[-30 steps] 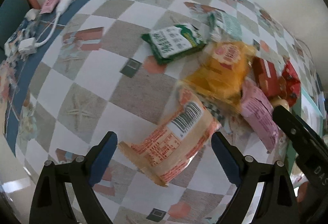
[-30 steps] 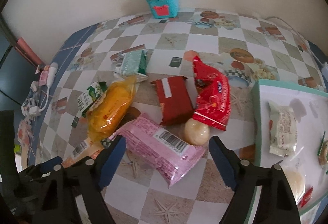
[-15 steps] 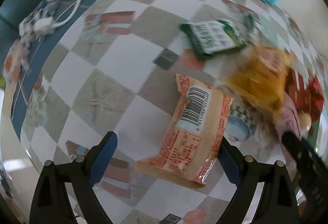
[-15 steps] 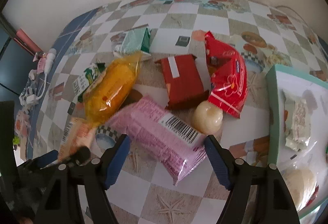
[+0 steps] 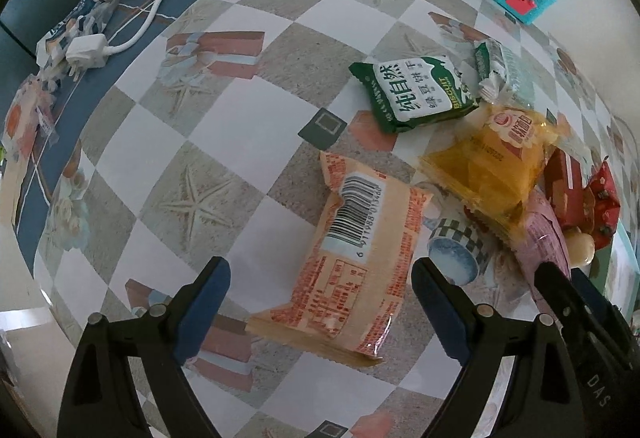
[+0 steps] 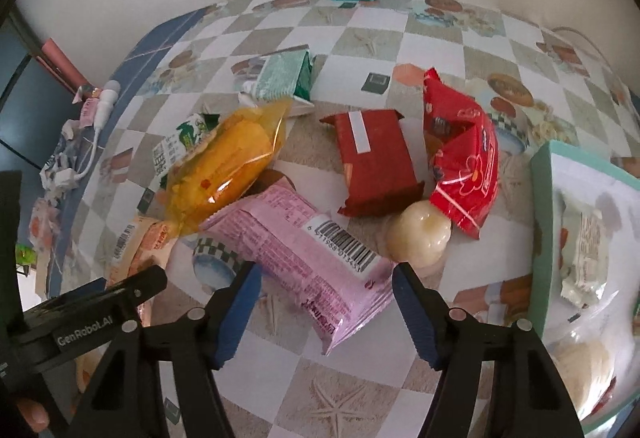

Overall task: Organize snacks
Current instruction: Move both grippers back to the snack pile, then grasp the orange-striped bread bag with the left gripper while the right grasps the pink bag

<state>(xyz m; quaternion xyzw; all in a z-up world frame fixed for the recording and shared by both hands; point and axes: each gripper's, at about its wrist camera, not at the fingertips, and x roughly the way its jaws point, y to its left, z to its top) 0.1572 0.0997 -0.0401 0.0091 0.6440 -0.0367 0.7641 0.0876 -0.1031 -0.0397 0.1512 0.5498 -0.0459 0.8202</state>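
Jaws spread on both grippers, pinching nothing. Since a second ago the orange pack (image 5: pixel 356 262) has swung from a diagonal lie to near lengthwise; it is now lying flat on the bench (image 5: pixel 224 117) between the left gripper (image 5: pixel 320 302) jaws, long axis running away from me, barcode end far. I am judging it lined up for a side pinch. Right gripper (image 6: pixel 326 308) is straddling the near end of the pink pack (image 6: pixel 304 250), whose long axis is running diagonally, far-left to near-right. Tray (image 6: pixel 540 222) is sitting at the right.
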